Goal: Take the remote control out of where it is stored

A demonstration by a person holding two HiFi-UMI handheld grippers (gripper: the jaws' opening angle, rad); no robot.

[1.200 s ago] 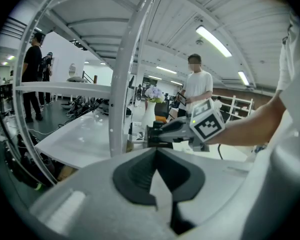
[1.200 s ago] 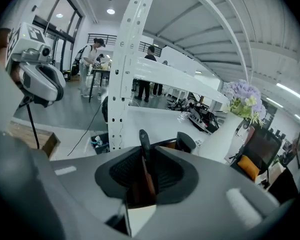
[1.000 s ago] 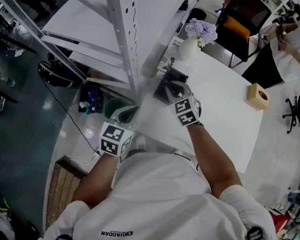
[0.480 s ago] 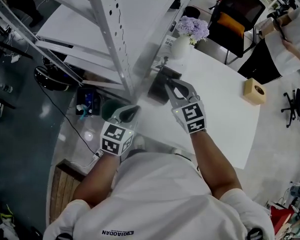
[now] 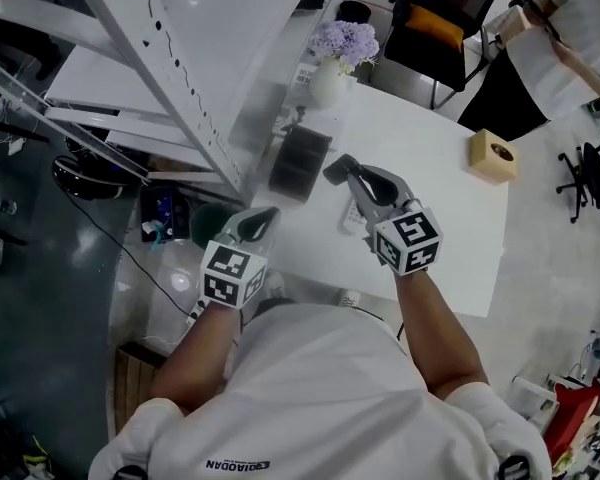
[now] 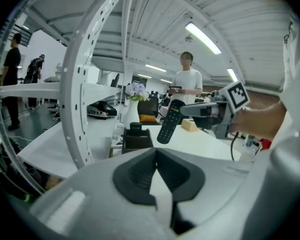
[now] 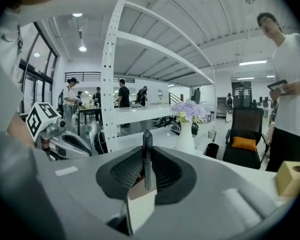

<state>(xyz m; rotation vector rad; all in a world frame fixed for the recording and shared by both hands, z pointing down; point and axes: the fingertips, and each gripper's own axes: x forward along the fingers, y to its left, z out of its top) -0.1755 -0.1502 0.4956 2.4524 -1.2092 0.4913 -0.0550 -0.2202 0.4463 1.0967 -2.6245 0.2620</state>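
Pinching the black remote control (image 6: 169, 121), the right gripper (image 7: 147, 170) holds it above the white table (image 5: 450, 198), apart from the black holder (image 5: 300, 161); left gripper (image 6: 155, 168) pressed together, empty.

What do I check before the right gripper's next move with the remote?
1. right gripper shut on remote control: ok.
2. Remote control out of black holder, hanging above the table: ok.
3. left gripper jaws together, nothing between them: ok.
4. Bare table on the right gripper's side for a set-down: ok.
5. vase of flowers apart from the remote control: ok.
6. Grip firm enough not to slip: cannot tell.
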